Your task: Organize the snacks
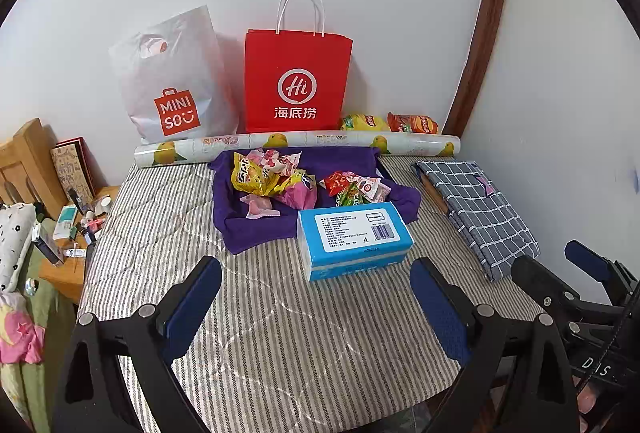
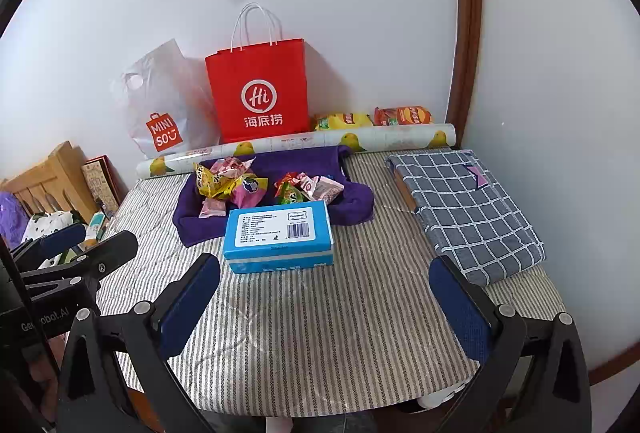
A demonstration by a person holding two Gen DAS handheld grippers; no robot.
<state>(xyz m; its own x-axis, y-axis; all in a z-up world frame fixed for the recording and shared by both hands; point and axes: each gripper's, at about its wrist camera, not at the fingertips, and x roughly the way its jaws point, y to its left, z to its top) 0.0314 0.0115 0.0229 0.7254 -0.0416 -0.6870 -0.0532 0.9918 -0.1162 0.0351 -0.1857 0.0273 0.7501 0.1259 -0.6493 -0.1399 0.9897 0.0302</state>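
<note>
White walls meet at a dark wooden corner trim behind a table covered with a grey-and-white striped quilted cloth (image 1: 280,313). At the middle of that cloth sits a blue rectangular tissue pack with a white label (image 1: 354,239), the landmark for everything else.

Just behind the tissue pack, touching its far edge, lies a crumpled purple towel (image 1: 248,225) carrying the loose wrapped snacks: a yellow and pink heap of snack packets (image 1: 266,177) behind and to the left of the pack, and a smaller red, green and pink cluster of packets (image 1: 354,187) directly behind it. Beyond the towel runs a long roll of white paper printed with yellow fruit (image 1: 296,145). Against the wall behind the pack stand a red paper bag with white rope handles (image 1: 296,81) and, to its left, a white plastic shopping bag with an orange logo (image 1: 172,89). Two chip bags, one yellow (image 1: 364,123) and one orange (image 1: 414,123), lie behind the roll, to the right of the red bag. Right of the pack rests a folded grey checked cloth (image 1: 476,213).

Nearer than the pack, the left gripper (image 1: 316,307) hovers over the striped cloth with its blue-padded fingers spread wide, holding nothing. The right gripper (image 2: 324,305) does likewise, fingers wide apart and empty.
</note>
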